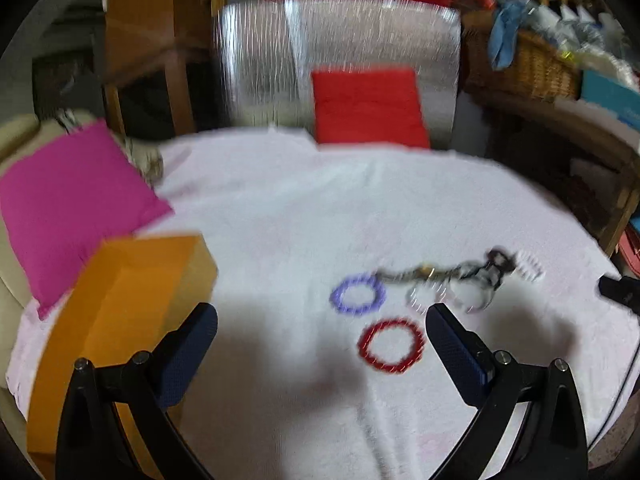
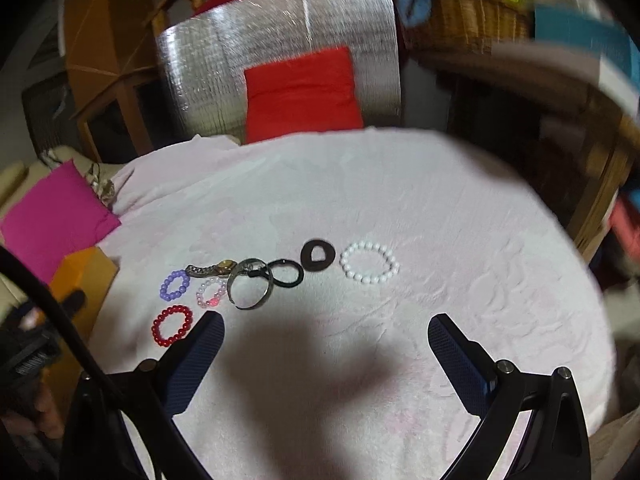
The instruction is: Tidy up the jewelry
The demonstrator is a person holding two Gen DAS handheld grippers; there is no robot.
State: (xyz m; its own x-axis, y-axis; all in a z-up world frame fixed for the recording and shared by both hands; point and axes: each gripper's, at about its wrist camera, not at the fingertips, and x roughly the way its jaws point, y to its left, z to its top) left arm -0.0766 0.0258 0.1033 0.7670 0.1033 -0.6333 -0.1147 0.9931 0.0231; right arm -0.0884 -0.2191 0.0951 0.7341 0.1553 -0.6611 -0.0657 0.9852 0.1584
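On a table draped in a pale pink textured cloth (image 2: 400,200), pieces of jewelry lie in a loose row toward the left side, ahead of two hand-held grippers. The right gripper (image 2: 326,330) hovers with its blue-padded fingers spread wide and nothing between them. A red beaded bracelet (image 2: 172,326) lies just outside its left fingertip. Beyond that sit a purple beaded bracelet (image 2: 175,285), a small pink-and-white beaded bracelet (image 2: 211,292), a gold-faced wristwatch with a metal band (image 2: 212,269), a silver metal bangle (image 2: 250,289), a black elastic loop (image 2: 285,274), a flat black disc with a cut-out centre (image 2: 317,255) and, farthest right, a white pearl-bead bracelet (image 2: 369,262), which lies ahead of the open jaws, between them in line but well short of the fingers.

The left gripper (image 1: 322,316) is likewise released and empty. In its blurred view the red bracelet lies just inside its right fingertip, the purple one a little farther on between the jaws, and the rest of the row trails off to the right. An orange cardboard box (image 1: 120,308) stands at the table's left edge, beside the left finger, with a magenta cushion (image 1: 68,204) behind it. A red cushion (image 2: 302,94) leans on a silver foil-covered panel (image 2: 280,28) past the far edge.
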